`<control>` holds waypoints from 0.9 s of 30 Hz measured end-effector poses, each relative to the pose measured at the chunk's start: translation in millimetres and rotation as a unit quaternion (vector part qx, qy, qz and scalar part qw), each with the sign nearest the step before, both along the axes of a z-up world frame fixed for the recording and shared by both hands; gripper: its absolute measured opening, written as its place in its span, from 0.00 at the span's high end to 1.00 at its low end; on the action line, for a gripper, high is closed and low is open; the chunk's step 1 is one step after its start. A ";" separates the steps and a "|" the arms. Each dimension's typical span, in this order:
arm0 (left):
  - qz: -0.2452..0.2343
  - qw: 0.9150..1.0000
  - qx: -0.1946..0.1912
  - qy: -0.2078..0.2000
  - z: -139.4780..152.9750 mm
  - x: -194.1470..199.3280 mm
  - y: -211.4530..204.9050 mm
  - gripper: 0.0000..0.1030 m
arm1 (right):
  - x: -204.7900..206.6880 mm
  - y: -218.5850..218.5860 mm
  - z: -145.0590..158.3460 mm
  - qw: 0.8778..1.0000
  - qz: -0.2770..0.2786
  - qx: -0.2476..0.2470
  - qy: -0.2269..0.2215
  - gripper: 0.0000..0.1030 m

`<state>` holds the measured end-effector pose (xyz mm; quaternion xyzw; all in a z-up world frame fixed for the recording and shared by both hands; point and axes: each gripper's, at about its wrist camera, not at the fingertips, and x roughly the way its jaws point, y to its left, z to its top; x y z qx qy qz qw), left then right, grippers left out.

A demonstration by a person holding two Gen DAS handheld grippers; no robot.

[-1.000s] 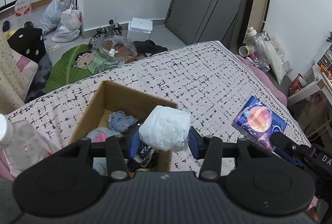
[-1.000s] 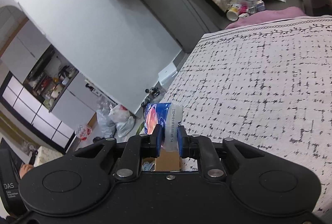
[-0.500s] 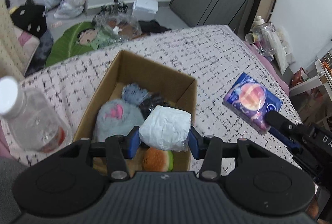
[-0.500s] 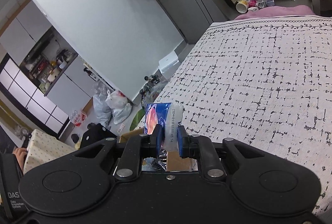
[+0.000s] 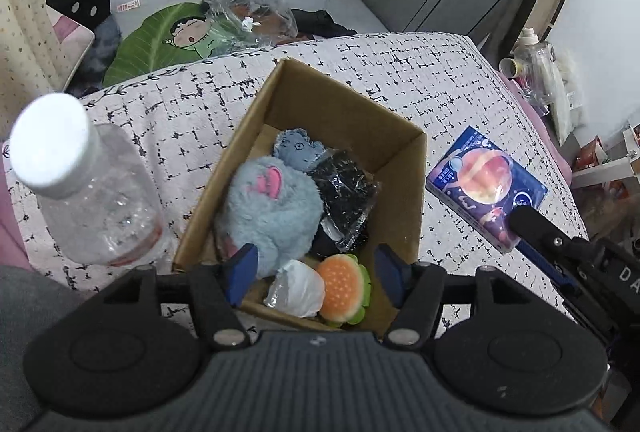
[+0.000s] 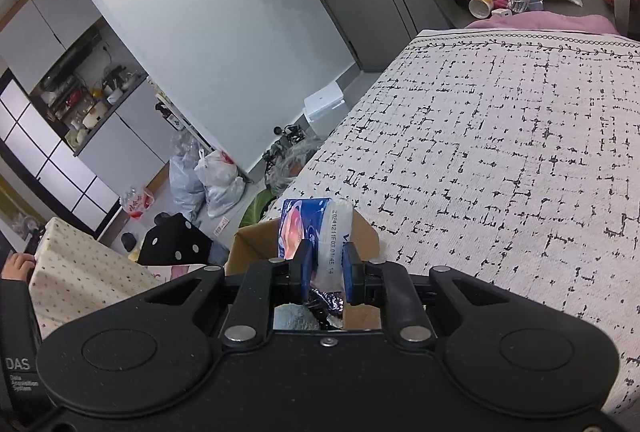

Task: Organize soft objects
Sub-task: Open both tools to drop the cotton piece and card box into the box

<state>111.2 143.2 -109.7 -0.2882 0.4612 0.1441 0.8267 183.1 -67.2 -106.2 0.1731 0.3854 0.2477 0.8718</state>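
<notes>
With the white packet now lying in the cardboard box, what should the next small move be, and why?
Probably lift the left gripper clear of the cardboard box. Its jaws have just been opening and stand apart; the white packet lies loose beside the burger toy. The right gripper, clamped on the tissue pack, waits alongside.

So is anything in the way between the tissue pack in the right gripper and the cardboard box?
Nothing visible. The tissue pack hangs just right of the cardboard box; only its open top's right wall lies between.
</notes>
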 end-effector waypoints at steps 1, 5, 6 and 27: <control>-0.001 1.000 0.000 -0.002 1.0 -1.1 0.8 0.39 | 1.7 1.5 -1.1 1.000 0.001 0.004 0.006 0.79; -0.007 1.000 0.011 -0.010 6.4 -2.0 1.3 0.39 | 7.2 -0.1 -8.2 0.998 0.009 0.028 0.048 0.69; -0.009 1.000 0.014 -0.012 7.7 -1.8 1.7 0.38 | 5.8 -0.9 -6.8 0.999 0.009 0.027 0.046 0.67; -0.029 0.997 0.066 -0.041 43.2 -20.0 -26.0 0.17 | -27.4 -34.6 30.3 0.999 -0.022 -0.026 0.001 0.20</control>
